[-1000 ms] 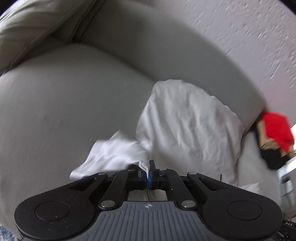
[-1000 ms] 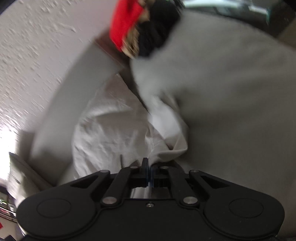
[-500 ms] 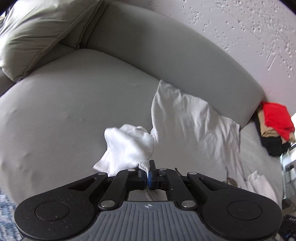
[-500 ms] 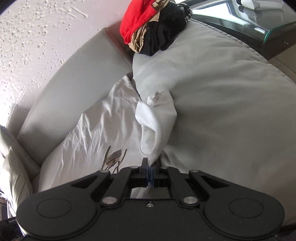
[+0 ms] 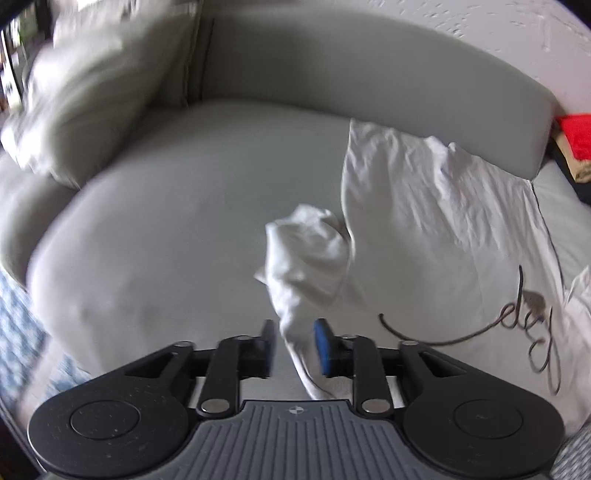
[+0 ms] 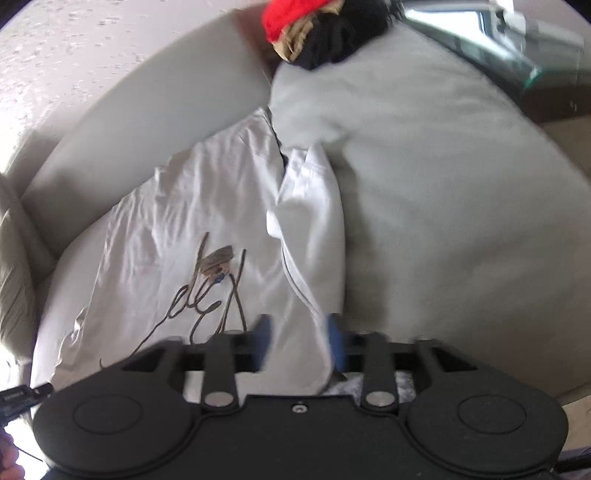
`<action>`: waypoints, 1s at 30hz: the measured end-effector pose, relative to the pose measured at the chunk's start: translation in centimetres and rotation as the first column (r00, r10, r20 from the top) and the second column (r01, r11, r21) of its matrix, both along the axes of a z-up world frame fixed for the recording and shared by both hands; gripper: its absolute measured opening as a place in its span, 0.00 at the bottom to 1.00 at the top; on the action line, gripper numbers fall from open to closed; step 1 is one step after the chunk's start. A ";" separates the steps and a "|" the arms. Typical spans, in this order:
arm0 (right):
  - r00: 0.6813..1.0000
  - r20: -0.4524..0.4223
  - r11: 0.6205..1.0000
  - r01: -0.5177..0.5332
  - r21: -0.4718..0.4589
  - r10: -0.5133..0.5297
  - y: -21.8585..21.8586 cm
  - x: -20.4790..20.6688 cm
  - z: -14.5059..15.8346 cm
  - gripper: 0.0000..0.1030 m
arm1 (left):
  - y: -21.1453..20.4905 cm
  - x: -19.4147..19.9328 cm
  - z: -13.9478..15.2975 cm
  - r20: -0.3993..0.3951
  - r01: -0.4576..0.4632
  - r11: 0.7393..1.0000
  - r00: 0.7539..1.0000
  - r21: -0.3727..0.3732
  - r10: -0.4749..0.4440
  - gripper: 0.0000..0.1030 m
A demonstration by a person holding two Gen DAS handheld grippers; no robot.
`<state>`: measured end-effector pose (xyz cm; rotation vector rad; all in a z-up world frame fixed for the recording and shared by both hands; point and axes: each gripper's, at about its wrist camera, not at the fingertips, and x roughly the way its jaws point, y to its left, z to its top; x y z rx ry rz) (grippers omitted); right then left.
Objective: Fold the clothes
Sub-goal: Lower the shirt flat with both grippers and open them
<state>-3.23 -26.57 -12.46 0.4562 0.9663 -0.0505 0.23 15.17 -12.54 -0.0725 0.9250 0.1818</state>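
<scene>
A white T-shirt with a dark line drawing lies spread on the grey sofa seat, its far edge against the backrest. One sleeve is bunched and runs down between the blue pads of my left gripper, whose jaws stand open around it. In the right wrist view the same shirt lies flat, its other sleeve folded along the shirt's right side. My right gripper is open too, with the sleeve's lower edge passing between its pads.
A pile of red, tan and black clothes sits at the end of the backrest. A loose grey cushion leans at the sofa's left end. A glass table stands beyond the seat, and a blue patterned rug lies below.
Both grippers were shut on the sleeves and have opened, letting the cloth go. The shirt has come down from a lifted, crumpled shape to lie spread flat on the seat.
</scene>
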 end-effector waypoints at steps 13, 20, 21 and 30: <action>0.949 -0.024 0.946 -0.309 0.102 0.313 7.4 -0.8 -1.9 0.20 | -9.7 -2.5 -4.5 -0.056 0.353 0.926 0.930 -0.136 -0.362 0.20; 0.917 -0.064 0.919 -0.394 0.001 0.393 9.5 -1.5 -2.7 0.31 | -11.0 -2.4 -6.4 -0.129 0.368 0.930 0.922 -0.001 -0.365 0.23; 0.914 -0.072 0.916 -0.401 -0.007 0.399 9.6 -1.5 -2.8 0.19 | -10.8 -2.2 -6.7 -0.141 0.363 0.932 0.923 0.000 -0.359 0.17; 0.882 -0.143 0.884 -0.462 -0.073 0.449 10.3 -2.1 -3.7 0.16 | -10.0 -3.3 -5.9 -0.259 0.424 0.906 0.875 -0.002 -0.410 0.08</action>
